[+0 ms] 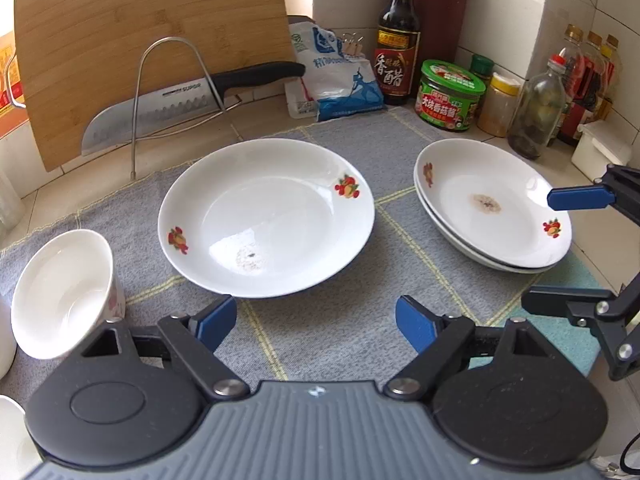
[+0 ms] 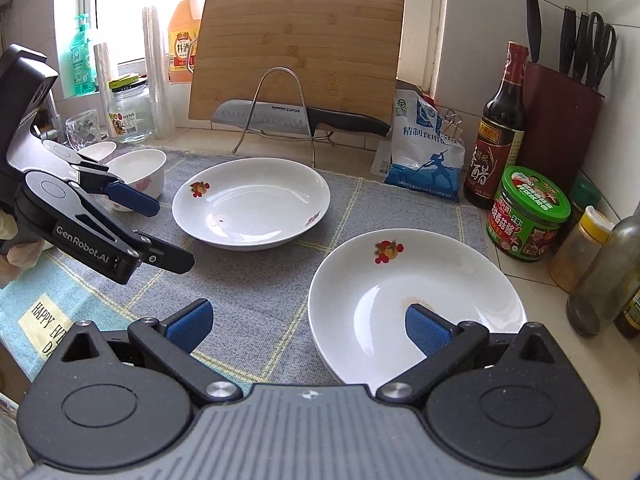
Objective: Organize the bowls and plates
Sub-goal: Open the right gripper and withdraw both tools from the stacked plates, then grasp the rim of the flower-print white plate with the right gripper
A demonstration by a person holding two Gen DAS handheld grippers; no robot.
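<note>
Plates and bowls sit on a grey checked mat (image 1: pixel 320 344) spread over the tiled counter (image 1: pixel 224 128).

Left wrist view: a single white plate (image 1: pixel 266 218) with fruit decals lies flat in the middle of the mat, just ahead of the left claw (image 1: pixel 316 324). That claw's blue pads stand wide apart with only mat between them; it holds nothing. To the left a white bowl (image 1: pixel 60 292) leans tilted, its opening facing the camera. To the right a stack of plates (image 1: pixel 492 204) rests near the mat's edge, with at least two rims showing. The right claw (image 1: pixel 560 248) reaches in from the right edge, one blue pad over the stack's far rim; whether it touches I cannot tell. Behind stand a wooden cutting board (image 1: pixel 152 40), a knife (image 1: pixel 160 108) in a wire rack, a salt bag (image 1: pixel 340 76) and a vinegar bottle (image 1: pixel 398 40).

Right wrist view: the right claw (image 2: pixel 308 330) is open and empty, its right pad above the near part of the stacked plates (image 2: pixel 416 304), its left pad over bare mat. The single plate (image 2: pixel 252 204) lies further back. The left claw (image 2: pixel 176 232) comes in from the left, jaws apart, beside a bowl (image 2: pixel 140 172).
</note>
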